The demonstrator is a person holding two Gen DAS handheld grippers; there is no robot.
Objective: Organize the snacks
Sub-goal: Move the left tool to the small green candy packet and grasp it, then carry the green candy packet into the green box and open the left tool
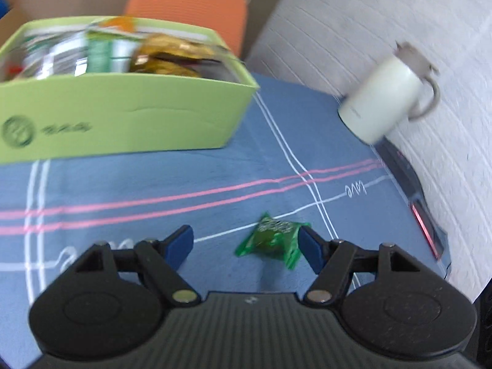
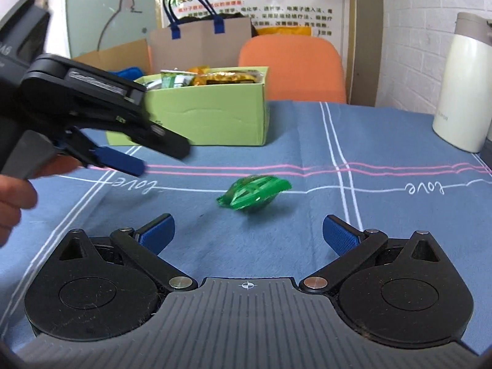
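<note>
A green-wrapped candy [image 1: 272, 241] lies on the blue tablecloth [image 1: 153, 190]. It sits between the fingers of my left gripper [image 1: 246, 243], close to the right-hand pad [image 1: 310, 246]. That gripper is open and no pad presses the candy. In the right wrist view the same candy [image 2: 255, 195], slightly blurred, lies just ahead of my right gripper [image 2: 249, 232], which is wide open and holds nothing. The left gripper's blue finger [image 2: 121, 160] comes in from the left, above the cloth. A light green box [image 1: 123, 117] [image 2: 209, 120] full of snack packets stands at the back.
A white thermos [image 1: 381, 98] [image 2: 461, 92] stands at the right by the white wall. An orange chair [image 2: 292, 67] and a paper bag [image 2: 200, 40] are behind the table. A dark flat device [image 1: 412, 190] lies along the right edge. A hand [image 2: 12, 203] is at the left.
</note>
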